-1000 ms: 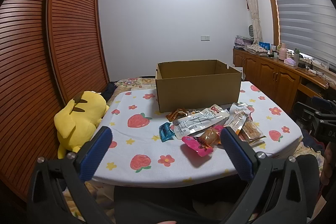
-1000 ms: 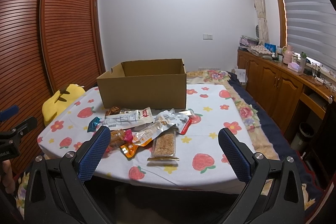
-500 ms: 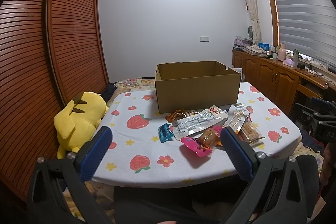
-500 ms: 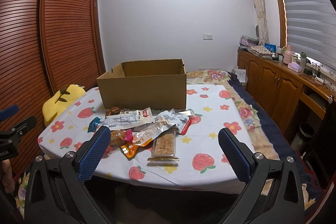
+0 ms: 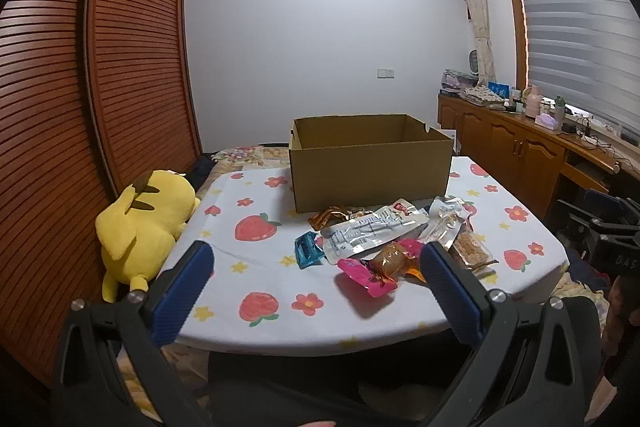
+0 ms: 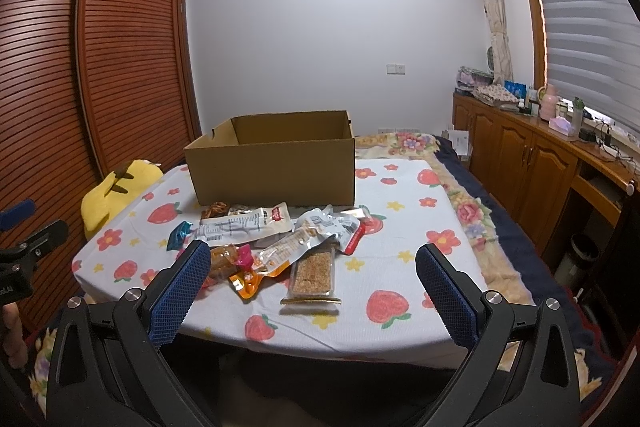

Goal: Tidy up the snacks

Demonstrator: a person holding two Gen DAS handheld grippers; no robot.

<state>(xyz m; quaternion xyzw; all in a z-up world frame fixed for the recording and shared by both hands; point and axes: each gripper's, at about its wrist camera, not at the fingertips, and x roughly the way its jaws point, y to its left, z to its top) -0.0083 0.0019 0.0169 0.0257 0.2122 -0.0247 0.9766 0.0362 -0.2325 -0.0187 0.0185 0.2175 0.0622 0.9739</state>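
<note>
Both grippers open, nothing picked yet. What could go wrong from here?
1. The snack packets lie overlapped in a heap, so closing on one may drag or lift its neighbours.
2. The cereal bar and pink packet sit near the table's front edge; a nudge could push them off.
3. The cardboard box has tall walls; a low carry could clip its rim.

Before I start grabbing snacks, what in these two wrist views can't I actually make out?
- Cardboard box floor: hidden by its front wall in both views, so contents unknown.
- Brown snack: mostly behind the white packet, right wrist view.
- Packet print: too small to read.
- Pink packet: partly behind the right gripper finger.
</note>
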